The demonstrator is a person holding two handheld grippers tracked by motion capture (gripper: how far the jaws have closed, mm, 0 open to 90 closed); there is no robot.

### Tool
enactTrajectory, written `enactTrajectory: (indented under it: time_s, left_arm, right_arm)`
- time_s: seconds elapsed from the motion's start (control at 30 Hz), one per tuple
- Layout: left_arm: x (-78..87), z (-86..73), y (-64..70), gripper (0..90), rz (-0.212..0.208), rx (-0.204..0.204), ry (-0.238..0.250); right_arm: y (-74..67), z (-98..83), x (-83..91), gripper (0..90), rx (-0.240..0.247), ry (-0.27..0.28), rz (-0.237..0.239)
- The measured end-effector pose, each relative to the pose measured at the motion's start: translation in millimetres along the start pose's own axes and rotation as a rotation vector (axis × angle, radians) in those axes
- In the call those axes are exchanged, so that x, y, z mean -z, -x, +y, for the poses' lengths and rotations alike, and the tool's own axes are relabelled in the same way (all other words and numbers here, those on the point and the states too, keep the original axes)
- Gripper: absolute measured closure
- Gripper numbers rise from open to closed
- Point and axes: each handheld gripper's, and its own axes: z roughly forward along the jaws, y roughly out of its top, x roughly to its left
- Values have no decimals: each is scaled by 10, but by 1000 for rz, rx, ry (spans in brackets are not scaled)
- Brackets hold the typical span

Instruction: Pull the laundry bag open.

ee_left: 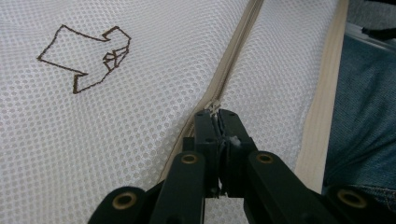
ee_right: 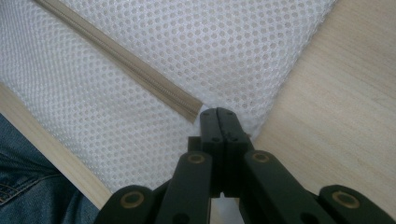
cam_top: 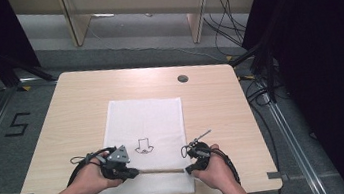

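Observation:
A white mesh bag [cam_top: 145,120] lies flat on the wooden table [cam_top: 71,115], with a small brown outline stitched on it [cam_top: 144,146] [ee_left: 88,58]. A beige zipper [cam_top: 162,170] [ee_left: 233,51] [ee_right: 140,70] runs along its near edge. My left gripper [cam_top: 132,173] [ee_left: 215,114] sits at the zipper's left part, shut on the small metal zipper pull. At the zipper's right end, my right gripper [cam_top: 188,169] [ee_right: 218,112] is shut on the bag's mesh, which bunches a little at the tips. Both hands rest low on the bag.
A round grey cable hole [cam_top: 182,78] is set in the table's far right part. The table's near edge [ee_right: 51,149] runs close behind both grippers, with the person's jeans [ee_left: 369,116] below it. Black curtains and cables stand to the right of the table.

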Motion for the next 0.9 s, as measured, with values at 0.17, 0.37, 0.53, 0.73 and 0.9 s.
enactTrajectory:
  time_s: [0.17,0.37,0.53,0.73,0.9]
  left_arm:
    - [46,-40,-25,870,4,-4,-3]
    - [73,-71,-42,870,5,11,-1]
    - [93,-95,-48,871,5,17,2]
    - [108,-115,-51,871,14,11,-6]
    - [150,-146,-74,871,23,15,-12]
  right_arm:
    - [-8,3,14,900,-13,-17,-3]
    - [2,1,1,900,0,-2,0]
    - [7,4,9,900,3,-10,0]
    - [3,2,8,900,-1,-9,1]
    - [7,4,10,900,4,-11,1]
